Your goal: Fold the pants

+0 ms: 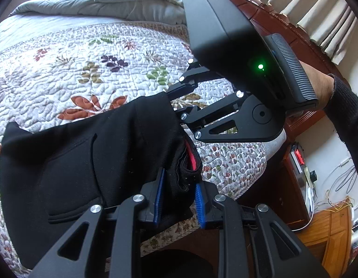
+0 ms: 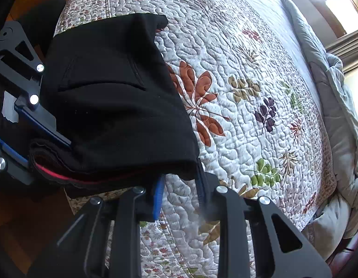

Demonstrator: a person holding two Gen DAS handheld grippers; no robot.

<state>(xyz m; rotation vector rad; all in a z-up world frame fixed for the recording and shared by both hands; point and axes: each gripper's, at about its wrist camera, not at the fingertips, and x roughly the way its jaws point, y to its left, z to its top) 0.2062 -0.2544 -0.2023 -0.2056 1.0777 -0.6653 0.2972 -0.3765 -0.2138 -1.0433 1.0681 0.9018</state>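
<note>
Floral quilt [image 2: 237, 74], grey comforter [image 1: 123, 2], curtains [image 1: 302, 7], wooden nightstand [image 1: 329, 234].

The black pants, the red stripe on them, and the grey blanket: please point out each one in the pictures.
black pants [image 2: 114, 106], right wrist view, on the flat top layer near the pocket.
red stripe [image 1: 191, 159], left wrist view, on the folded edge.
grey blanket [image 1: 104, 2], left wrist view, on its crumpled middle.

Both fisheye cameras are riding low and close over the floral quilt [image 1: 91, 53], each looking forward along its own fingers. The left wrist view is facing across the bed toward the curtains [image 1: 302, 11], taking in the right gripper [image 1: 179, 113]. The right wrist view is looking toward the grey duvet [image 2: 336, 106], catching the left gripper [image 2: 23, 136]. Both are sharing the black pants [image 1: 97, 162] at near range
</note>
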